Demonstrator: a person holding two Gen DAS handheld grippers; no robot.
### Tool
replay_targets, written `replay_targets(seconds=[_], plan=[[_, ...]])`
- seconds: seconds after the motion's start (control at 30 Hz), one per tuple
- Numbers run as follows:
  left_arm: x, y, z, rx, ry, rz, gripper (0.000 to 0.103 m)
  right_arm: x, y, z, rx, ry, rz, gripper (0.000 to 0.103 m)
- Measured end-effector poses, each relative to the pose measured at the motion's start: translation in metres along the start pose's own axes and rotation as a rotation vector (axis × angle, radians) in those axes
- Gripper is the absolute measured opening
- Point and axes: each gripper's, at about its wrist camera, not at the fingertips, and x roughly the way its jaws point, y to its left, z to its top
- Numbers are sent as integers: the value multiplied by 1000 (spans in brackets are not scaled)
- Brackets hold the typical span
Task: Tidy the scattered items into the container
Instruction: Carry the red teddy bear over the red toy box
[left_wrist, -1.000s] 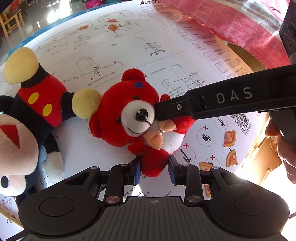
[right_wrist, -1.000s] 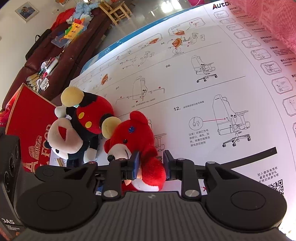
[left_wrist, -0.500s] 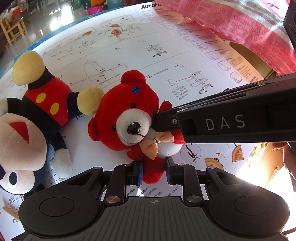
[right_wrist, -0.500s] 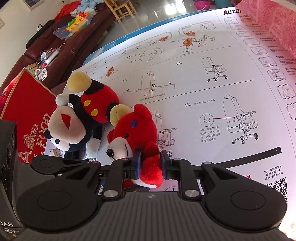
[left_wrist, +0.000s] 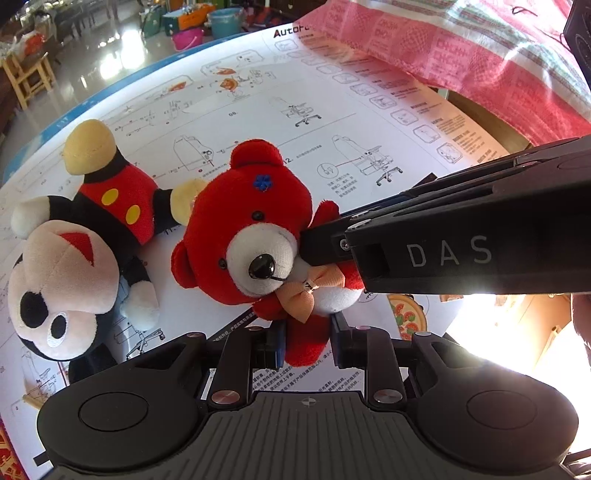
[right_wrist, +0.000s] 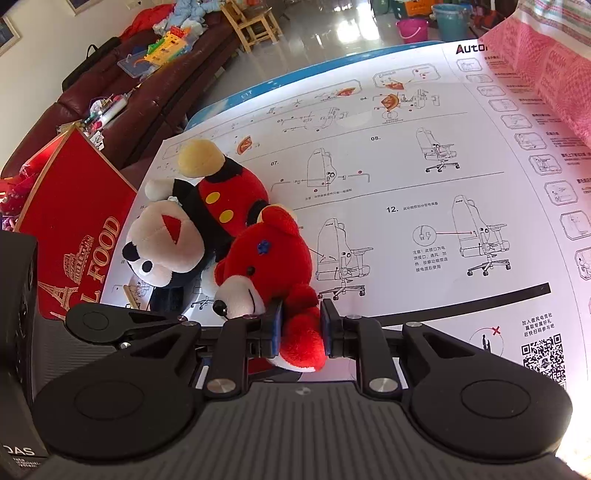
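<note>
A red teddy bear (left_wrist: 243, 229) with a peach bow is held off the white instruction sheet (left_wrist: 332, 110). My left gripper (left_wrist: 306, 341) is shut on its lower leg. My right gripper (right_wrist: 300, 328) is shut on its arm; it also enters the left wrist view (left_wrist: 424, 243) from the right, at the bear's neck. A Mickey Mouse plush (left_wrist: 74, 251) lies on the sheet left of the bear, touching it; it also shows in the right wrist view (right_wrist: 192, 225). A red box (right_wrist: 74, 229) lettered "FOOD" stands left of the plush.
A pink patterned cloth (left_wrist: 461, 48) covers the far right of the table. The table's blue edge (right_wrist: 295, 77) runs along the back. A brown sofa (right_wrist: 129, 103) with clutter, a wooden chair (right_wrist: 255, 26) and buckets (right_wrist: 448, 20) stand beyond.
Both grippers have closed tighter on the red bear and lifted it. The bear now leans toward the Mickey plush.
</note>
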Motion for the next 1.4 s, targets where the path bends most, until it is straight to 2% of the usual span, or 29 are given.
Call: replay_targets(seconds=[0.3,0.57,0.9,1.17,1.4], plan=[[-58,-1,-12,-11,-68,35,21,-36,39,0,-107,-61,46,24],[-132,21,-37,-84,-149,124,21,-54,106,12,-278,-91,152,24],[-233,70,-97,-244,-195,290,21,-55,223,23,-483,-48,374,24],[-308,106,-164,-396,-185,443,21,-53,329,2,-680,-2,561,24],[-339,128,-200,-482,-180,507,21,-47,383,-12,-757,27,625,24]])
